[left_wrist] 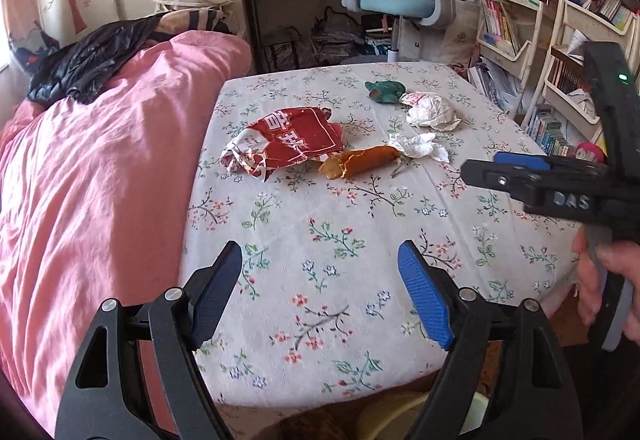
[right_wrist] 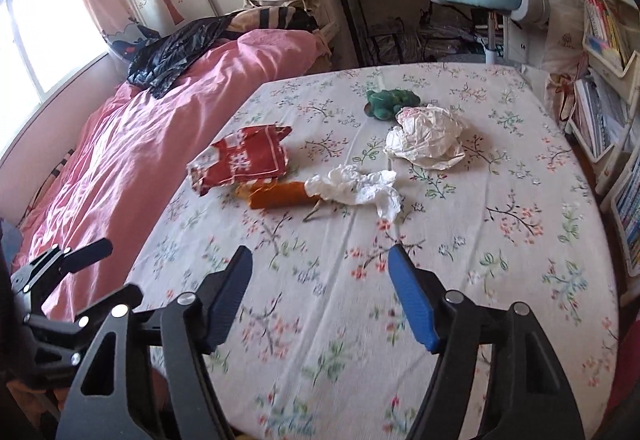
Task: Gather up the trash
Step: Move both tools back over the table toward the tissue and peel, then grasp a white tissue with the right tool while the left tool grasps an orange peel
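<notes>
While bookshelves (left_wrist: 500, 23) hold books, trash (left_wrist: 288, 143) lies loose.

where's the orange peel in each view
Left wrist: the orange peel lies just above centre, right of the red wrapper.
Right wrist: the orange peel lies left of centre, below the red wrapper.
Shared landmark: the white tissue at the peel's right end.
</notes>
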{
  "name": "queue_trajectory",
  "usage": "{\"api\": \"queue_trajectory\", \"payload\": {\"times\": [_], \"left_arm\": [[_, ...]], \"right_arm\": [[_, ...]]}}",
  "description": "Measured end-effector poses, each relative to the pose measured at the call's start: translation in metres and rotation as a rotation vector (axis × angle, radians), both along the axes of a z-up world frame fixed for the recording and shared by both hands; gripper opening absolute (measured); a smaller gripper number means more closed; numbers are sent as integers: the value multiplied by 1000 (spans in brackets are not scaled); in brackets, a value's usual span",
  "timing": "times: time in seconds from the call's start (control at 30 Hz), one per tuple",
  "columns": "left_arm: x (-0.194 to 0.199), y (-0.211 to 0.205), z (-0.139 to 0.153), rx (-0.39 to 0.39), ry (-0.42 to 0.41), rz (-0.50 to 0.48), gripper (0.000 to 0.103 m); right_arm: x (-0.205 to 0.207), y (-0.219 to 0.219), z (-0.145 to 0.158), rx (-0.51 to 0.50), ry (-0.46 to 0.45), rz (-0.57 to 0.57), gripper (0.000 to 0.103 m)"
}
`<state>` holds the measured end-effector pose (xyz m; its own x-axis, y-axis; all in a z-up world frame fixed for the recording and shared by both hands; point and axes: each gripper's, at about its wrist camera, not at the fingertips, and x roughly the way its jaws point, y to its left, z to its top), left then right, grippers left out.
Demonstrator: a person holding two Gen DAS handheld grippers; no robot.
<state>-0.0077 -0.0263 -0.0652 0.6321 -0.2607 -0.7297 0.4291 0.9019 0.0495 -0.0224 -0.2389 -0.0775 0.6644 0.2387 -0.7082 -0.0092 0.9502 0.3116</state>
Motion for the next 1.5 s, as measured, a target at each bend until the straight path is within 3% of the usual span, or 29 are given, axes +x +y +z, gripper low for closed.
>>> {"api": "queue_trajectory", "payload": {"times": [0.23,0.53,0.63,0.77,0.87,1.1,1.23,1.27,1.33,1.37,1.4,1.5], "left_arm": [[22,0,0,-6,2,9,77],[41,14,1,-8,-4,77,77],[47,20,-1,-22,9,95,77],[57,13,-5,-29,6,60,77],[65,-7,-9,4,-23,-5,77],[83,-67,-16,114,-93,-177,75],[97,-98,-28,172,-90,-242,75],[100,-103,-32,179,-82,-251,75],[106,-113,-40,191,-50,-260,72],[109,-116,-44,195,-24,-267,70],[109,-119,-48,202,-8,-269,66],[111,-122,-55,190,50,-286,52]], "right_arm": [[30,-12,-14,25,29,-28,63],[59,-13,-22,1,46,-31,53],[67,-15,-31,-9,79,-22,40],[67,-17,-35,-65,100,10,12],[59,-26,-33,-74,104,27,7],[50,-56,-29,-33,160,40,7],[47,-57,-29,-88,225,98,8],[46,-57,-29,-116,227,97,11],[46,-60,-28,-122,215,89,26],[48,-61,-28,-105,207,87,42],[49,-62,-28,-82,196,88,52],[55,-58,-29,-65,176,90,54]]}}
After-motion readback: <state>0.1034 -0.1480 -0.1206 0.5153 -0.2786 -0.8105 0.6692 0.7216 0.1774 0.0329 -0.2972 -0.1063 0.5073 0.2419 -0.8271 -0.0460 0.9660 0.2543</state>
